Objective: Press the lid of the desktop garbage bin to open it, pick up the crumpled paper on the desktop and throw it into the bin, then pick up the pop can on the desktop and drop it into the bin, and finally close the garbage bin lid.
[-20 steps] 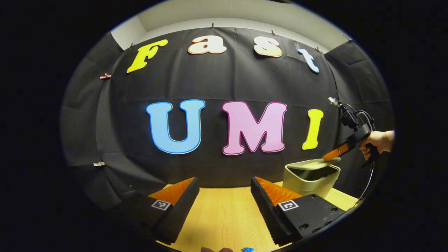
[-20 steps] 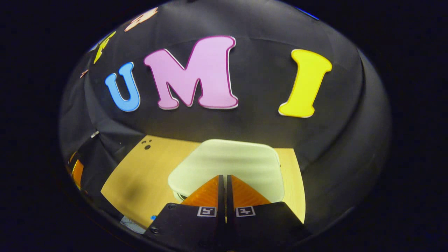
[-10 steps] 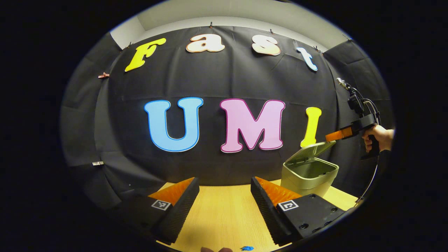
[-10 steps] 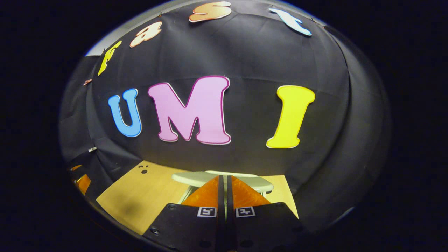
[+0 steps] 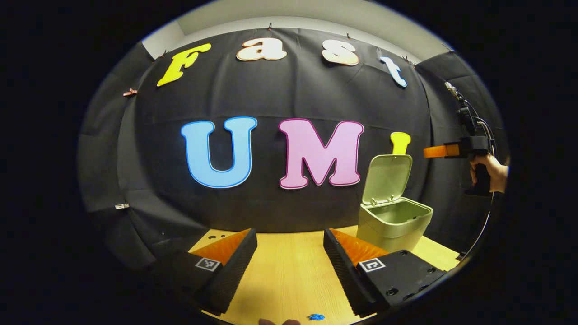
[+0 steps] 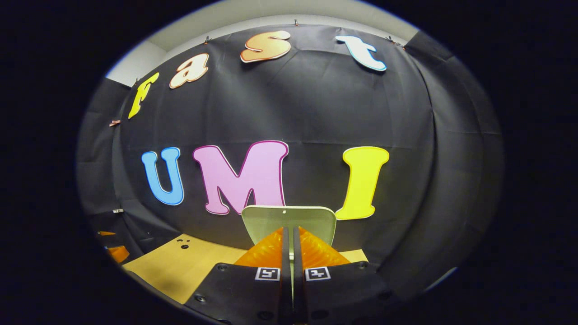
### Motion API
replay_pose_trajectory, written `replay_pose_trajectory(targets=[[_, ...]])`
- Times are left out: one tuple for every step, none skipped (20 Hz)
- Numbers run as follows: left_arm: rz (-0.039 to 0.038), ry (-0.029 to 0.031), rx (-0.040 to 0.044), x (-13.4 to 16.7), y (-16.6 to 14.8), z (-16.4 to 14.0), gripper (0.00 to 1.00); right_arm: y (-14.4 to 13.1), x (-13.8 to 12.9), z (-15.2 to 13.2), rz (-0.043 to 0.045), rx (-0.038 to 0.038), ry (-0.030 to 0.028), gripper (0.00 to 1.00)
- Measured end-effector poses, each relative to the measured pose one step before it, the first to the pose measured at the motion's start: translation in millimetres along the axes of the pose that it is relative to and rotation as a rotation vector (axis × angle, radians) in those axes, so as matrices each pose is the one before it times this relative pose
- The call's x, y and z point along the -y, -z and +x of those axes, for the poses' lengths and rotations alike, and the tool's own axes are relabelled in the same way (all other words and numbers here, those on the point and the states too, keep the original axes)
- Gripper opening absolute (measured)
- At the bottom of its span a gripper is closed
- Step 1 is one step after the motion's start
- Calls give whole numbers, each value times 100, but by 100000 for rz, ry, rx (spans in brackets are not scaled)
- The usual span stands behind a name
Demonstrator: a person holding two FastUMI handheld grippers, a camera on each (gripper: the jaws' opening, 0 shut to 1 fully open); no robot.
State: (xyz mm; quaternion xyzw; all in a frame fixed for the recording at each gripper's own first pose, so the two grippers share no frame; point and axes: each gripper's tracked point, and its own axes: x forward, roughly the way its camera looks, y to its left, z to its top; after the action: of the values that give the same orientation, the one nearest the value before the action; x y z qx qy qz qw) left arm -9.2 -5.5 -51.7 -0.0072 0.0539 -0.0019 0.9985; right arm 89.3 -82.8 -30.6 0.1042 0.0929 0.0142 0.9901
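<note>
A pale green desktop bin (image 5: 393,222) stands at the right back of the wooden table, its lid (image 5: 387,177) swung up and upright. My left gripper (image 5: 289,246) hovers open low over the table, left of the bin, with nothing between its fingers. My right gripper (image 5: 427,152), held by a hand (image 5: 491,174), hangs in the air just right of the raised lid's top, level and shut. In the right gripper view my right gripper (image 6: 289,231) is shut on nothing, with the upright lid (image 6: 266,219) straight ahead behind its tips.
The wooden table (image 5: 289,280) runs to the black cloth wall behind. A small blue scrap (image 5: 316,317) lies near the front edge. A cable hangs down from the right gripper's handle. The table's left part (image 6: 180,266) has small dark holes near the back.
The bin lid has sprung from nearly flat to fully upright. My right gripper lifted off it, rose and levelled out. The left gripper barely moved.
</note>
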Motion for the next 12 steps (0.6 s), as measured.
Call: replay_pose_trajectory(targets=[[309, 803, -965, 215, 524, -171, 96, 2, 55, -183, 840, 613, -56, 5], [665, 1025, -1035, 232, 310, 88, 96, -68, -27, -253, 418, 227, -316, 6], [687, 926, -1174, 166, 629, -73, 96, -67, -185, -302, 370, 911, -450, 7], [411, 1506, -1611, 297, 623, 233, 96, -63, -340, -320, 638, 715, -1176, 14], [77, 1545, -2056, 293, 964, -12, 95, -181, -478, -188, 879, 1229, -1577, 19], [-411, 1770, -2442, 374, 953, 269, 96, -38, -599, -301, 703, 418, -1733, 30], [-905, 1917, -3177, 294, 1304, -25, 96, 130, -537, -306, -117, -97, -1777, 27], [-1268, 1554, -2646, 213, 1172, 301, 96, 143, -163, -300, -1491, 24, -650, 45], [-1250, 1282, -3022, 208, 1282, -47, 96, 256, -203, -162, -2248, -429, -436, 62], [-728, 469, -3005, -50, 1261, 309, 96, 92, -276, -293, -2453, 85, -483, 66], [-130, 199, -3065, -67, 1579, 35, 96, 97, -411, -281, -2090, 114, -653, 70], [303, 47, -2899, -47, 1201, 292, 96, -29, -495, -311, -1418, 151, -1303, 73]])
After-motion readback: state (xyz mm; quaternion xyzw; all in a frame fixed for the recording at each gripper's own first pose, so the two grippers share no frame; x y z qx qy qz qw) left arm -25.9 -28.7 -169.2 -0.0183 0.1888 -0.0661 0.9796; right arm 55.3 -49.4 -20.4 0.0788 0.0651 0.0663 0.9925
